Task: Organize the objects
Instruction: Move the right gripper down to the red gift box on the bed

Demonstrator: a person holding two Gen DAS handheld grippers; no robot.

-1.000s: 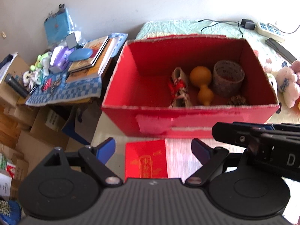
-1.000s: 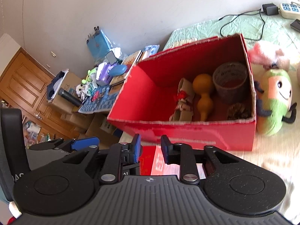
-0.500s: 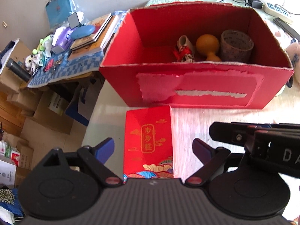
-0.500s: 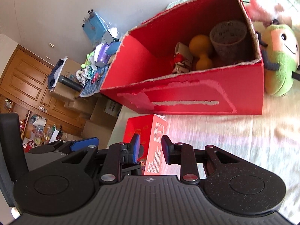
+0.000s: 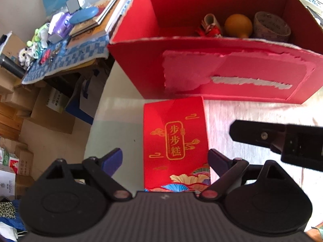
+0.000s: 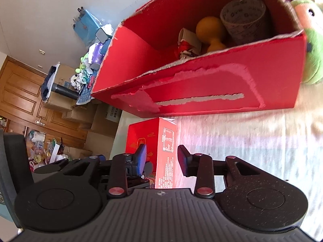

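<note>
A small red gift box [image 5: 173, 139] with gold characters lies flat on the pale cloth, just in front of the big red cardboard box [image 5: 222, 70]. My left gripper [image 5: 164, 159] is open wide, one finger on each side of the small box and neither touching it. My right gripper [image 6: 162, 158] hovers over the same small box [image 6: 167, 147]; its jaws are opening, the box's edge lies between them, and the pads do not press on it. Inside the big box [image 6: 201, 84] sit an orange gourd [image 5: 238, 26], a tape roll [image 5: 270, 26] and a small cloth shoe [image 5: 210, 24].
The right gripper's black body [image 5: 282, 141] reaches in from the right in the left wrist view. A green plush toy [image 6: 311, 40] leans against the big box's right end. A cluttered side table [image 5: 70, 40] and stacked cartons [image 5: 40, 111] stand past the left edge.
Both grippers have sunk and tilted down toward the small red box, which now looks larger and sits between the left fingers. The right jaws have spread wider.
</note>
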